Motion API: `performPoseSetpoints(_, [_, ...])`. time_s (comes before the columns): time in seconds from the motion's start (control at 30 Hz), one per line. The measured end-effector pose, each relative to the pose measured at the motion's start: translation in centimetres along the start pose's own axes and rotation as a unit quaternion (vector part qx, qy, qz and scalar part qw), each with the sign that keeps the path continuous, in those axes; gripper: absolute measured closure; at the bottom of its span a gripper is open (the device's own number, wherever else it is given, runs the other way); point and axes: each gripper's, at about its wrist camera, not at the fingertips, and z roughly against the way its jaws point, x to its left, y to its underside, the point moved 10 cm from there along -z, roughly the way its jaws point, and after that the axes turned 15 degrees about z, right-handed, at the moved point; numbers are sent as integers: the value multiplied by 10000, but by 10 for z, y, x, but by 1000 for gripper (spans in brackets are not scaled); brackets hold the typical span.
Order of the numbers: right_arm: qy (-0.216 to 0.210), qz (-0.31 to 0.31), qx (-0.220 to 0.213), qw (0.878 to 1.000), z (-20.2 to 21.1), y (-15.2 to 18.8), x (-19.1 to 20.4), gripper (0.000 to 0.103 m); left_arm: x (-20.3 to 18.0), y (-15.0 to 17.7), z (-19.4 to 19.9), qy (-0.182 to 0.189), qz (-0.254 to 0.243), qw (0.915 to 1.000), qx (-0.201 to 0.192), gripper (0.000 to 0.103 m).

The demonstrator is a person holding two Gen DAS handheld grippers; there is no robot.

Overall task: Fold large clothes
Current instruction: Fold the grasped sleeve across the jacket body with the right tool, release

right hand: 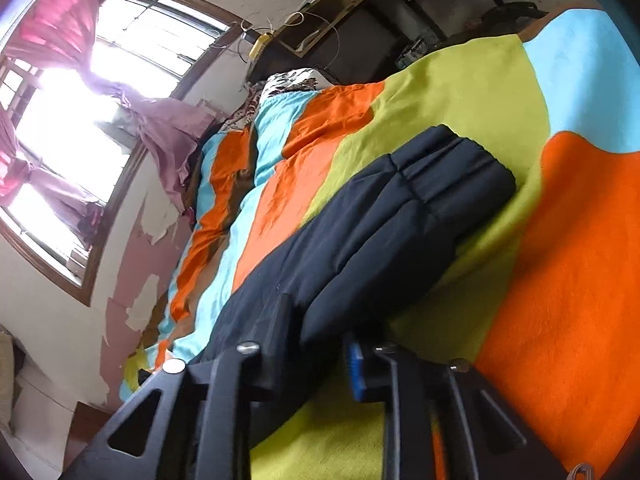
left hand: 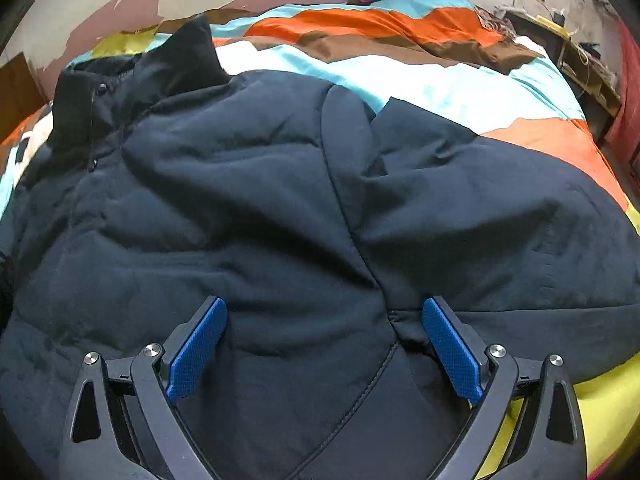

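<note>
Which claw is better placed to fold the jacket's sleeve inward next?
Probably the right claw: it appears closed on the dark jacket's sleeve, stretched across the bedspread. The left claw hangs open over the jacket body, holding nothing.

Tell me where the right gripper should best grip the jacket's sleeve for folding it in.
Probably the cuff end of the dark jacket's sleeve, approached from the open blanket side. The sleeve lies flat and stretched outward, so its free end can swing across the body. The right gripper already straddles the sleeve's near part.
</note>
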Motion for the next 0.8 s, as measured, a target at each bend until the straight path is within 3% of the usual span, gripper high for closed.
performPoseSetpoints(0.23, [-137,949,-416,9945,16,-19,46,95,7,-1,2,-104,34,9995,300,1])
performPoseSetpoints(0.47, [-183,1616,-759,9838,40,-23,86,95,44,-2,54,299,238,9985,381,1])
performPoseSetpoints(0.63, [-353,2225,-928,9699,62,-6,127,95,90,1,89,426,150,9987,223,1])
performPoseSetpoints(0.8, [-414,3144,-1091,9421,84,15,195,95,145,8,115,530,363,9978,161,1])
